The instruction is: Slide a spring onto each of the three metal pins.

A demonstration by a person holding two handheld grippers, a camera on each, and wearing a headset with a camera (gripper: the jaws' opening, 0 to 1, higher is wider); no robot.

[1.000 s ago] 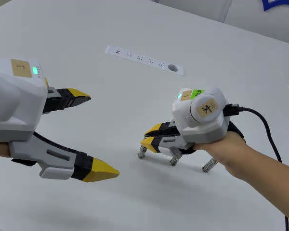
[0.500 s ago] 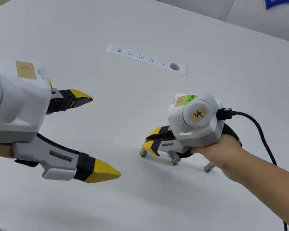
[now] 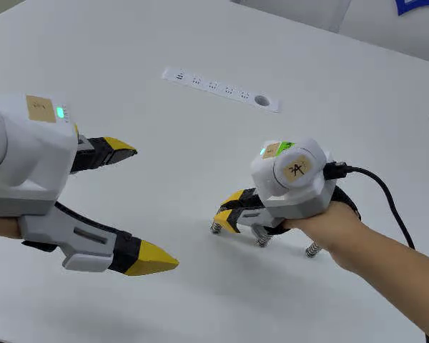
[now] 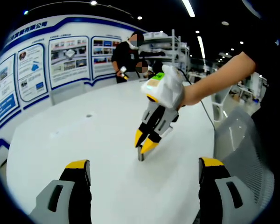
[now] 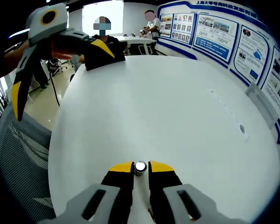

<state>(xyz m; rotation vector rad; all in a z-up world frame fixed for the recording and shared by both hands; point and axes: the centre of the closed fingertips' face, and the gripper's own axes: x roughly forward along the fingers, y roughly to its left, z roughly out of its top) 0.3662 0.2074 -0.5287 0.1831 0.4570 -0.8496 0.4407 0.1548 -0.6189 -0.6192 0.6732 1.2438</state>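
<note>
The right gripper (image 3: pixel 226 214) is pinched narrow on a pin (image 5: pixel 140 167), whose round, shiny head (smooth metal) sits wedged between the yellow wedge-shaped tips. In the head view this pin is the leftmost of three upright coiled springs (image 3: pixel 262 241) in a row on the smooth white table (image 3: pixel 164 43). The left gripper (image 3: pixel 139 204) hangs well apart, its pointed jaws spread wide and holding nothing. A flat white power strip (image 3: pixel 222 89) lies beyond.
</note>
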